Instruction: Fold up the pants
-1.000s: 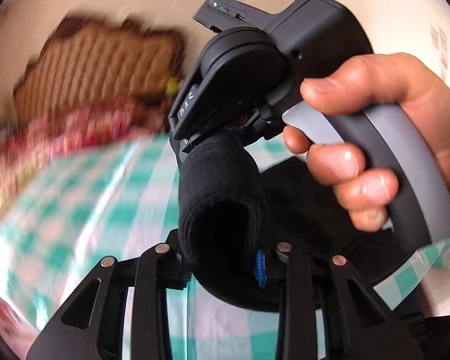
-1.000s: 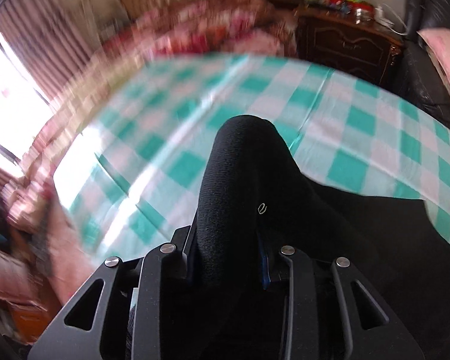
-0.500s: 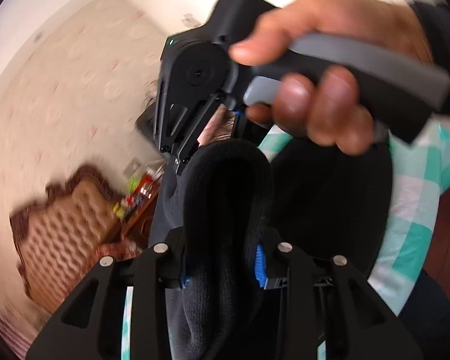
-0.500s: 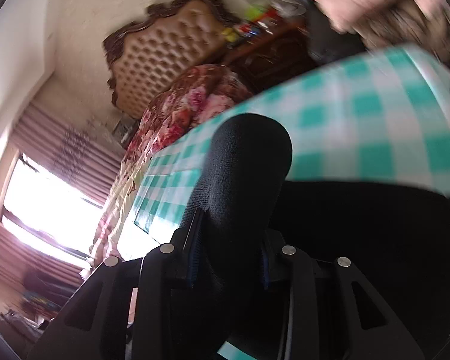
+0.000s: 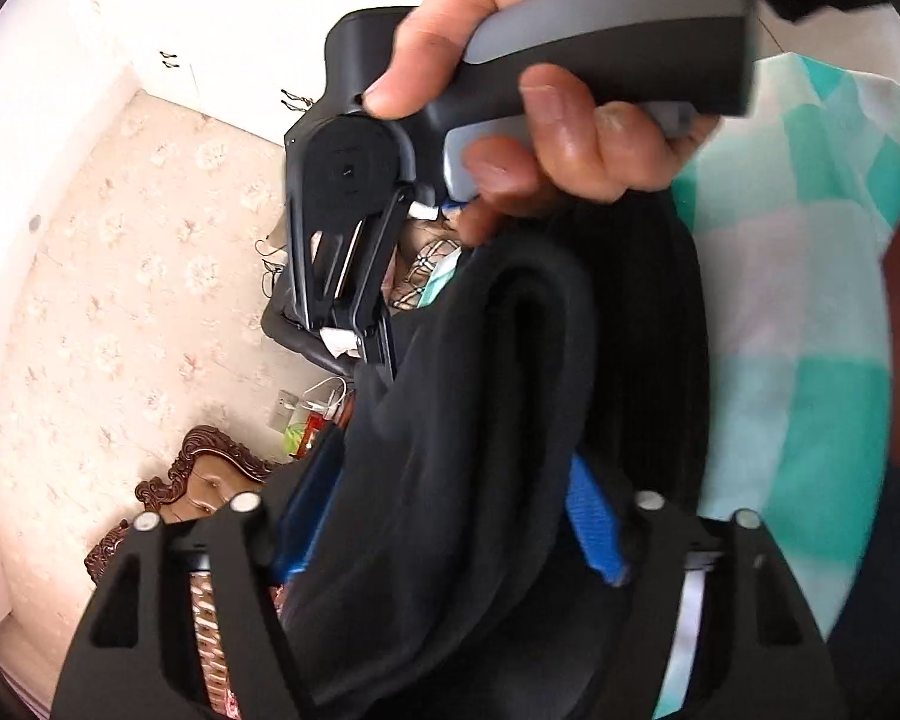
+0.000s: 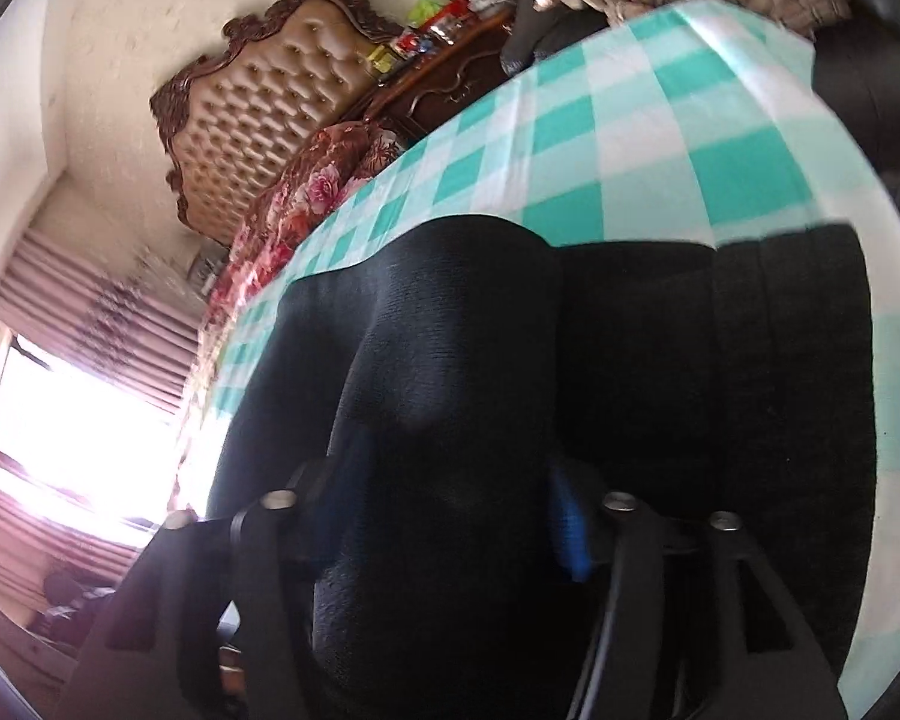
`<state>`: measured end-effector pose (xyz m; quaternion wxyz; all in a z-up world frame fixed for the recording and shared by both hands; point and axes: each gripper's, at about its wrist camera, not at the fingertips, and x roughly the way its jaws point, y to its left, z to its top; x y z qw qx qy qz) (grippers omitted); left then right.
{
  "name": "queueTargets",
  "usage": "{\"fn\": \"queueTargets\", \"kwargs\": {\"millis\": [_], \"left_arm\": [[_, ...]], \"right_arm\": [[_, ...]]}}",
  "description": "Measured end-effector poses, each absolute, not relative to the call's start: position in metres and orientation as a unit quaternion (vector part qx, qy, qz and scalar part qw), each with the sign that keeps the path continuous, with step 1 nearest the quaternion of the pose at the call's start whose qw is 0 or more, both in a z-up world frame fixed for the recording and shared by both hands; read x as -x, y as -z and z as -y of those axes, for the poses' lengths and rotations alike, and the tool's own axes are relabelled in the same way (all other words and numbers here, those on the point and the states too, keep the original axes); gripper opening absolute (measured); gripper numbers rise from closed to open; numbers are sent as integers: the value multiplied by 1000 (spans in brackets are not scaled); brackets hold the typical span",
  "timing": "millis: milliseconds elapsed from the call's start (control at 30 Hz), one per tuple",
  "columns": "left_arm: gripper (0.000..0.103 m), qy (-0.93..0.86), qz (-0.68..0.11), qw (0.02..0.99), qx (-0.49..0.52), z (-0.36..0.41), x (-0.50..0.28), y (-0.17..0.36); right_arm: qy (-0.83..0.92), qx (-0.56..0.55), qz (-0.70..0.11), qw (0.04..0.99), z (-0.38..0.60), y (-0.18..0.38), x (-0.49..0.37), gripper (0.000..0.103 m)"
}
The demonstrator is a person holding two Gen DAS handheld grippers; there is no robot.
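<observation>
I see the black pants point(image 6: 660, 396) bunched in a thick fold that runs straight ahead of both grippers, long axis roughly along the fingers, over the green-and-white checked bed cover point(image 6: 678, 138).

Left gripper point(image 5: 450, 534): its jaws have just been opening and now stand spread; the fold sits between the blue pads point(image 5: 594, 528), and I think it lies loose rather than pinched, though the cloth hides the left pad's face.

Right gripper point(image 6: 444, 516): same story, jaws have just been opening and are now apart, with the fold between them and more pants lying flat to its right on the cover.

In the left view, the person's right hand point(image 5: 534, 90) holds that gripper's handle above and ahead of mine.

No containers in either view.
</observation>
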<state>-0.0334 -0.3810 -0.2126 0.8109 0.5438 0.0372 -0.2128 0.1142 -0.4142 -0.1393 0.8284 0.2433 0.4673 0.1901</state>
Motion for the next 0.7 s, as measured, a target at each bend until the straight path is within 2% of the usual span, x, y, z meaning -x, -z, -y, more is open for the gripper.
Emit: {"fn": "queueTargets", "kwargs": {"millis": [33,167,200,267,300,333,400,567,700], "left_arm": [[74,211,-34,807,-550,372,36,215],[71,202,-44,803,-560,360,28,223],[56,205,-51,805,-554,359,26,222],[40,211,-60,796,-564,364,21,227],[34,212,-56,792,-569,365,22,229],[32,215,-55,791,-570,363,20,226],[29,216,-49,796,-563,365,22,216],[27,202,0,807,-554,379,15,179],[26,205,7,811,-548,397,1,163]], "right_arm": [[-176,-220,-461,841,411,135,-112,87],[-140,-152,-462,863,399,132,-111,87],[-136,-155,-466,860,399,135,-112,87],[-130,-174,-471,855,402,140,-115,87],[-129,-177,-472,854,405,139,-114,76],[-134,-181,-477,850,406,137,-115,44],[-133,-209,-486,838,420,131,-115,32],[-131,-193,-461,856,444,89,-103,24],[-128,-186,-453,862,461,69,-96,11]]}}
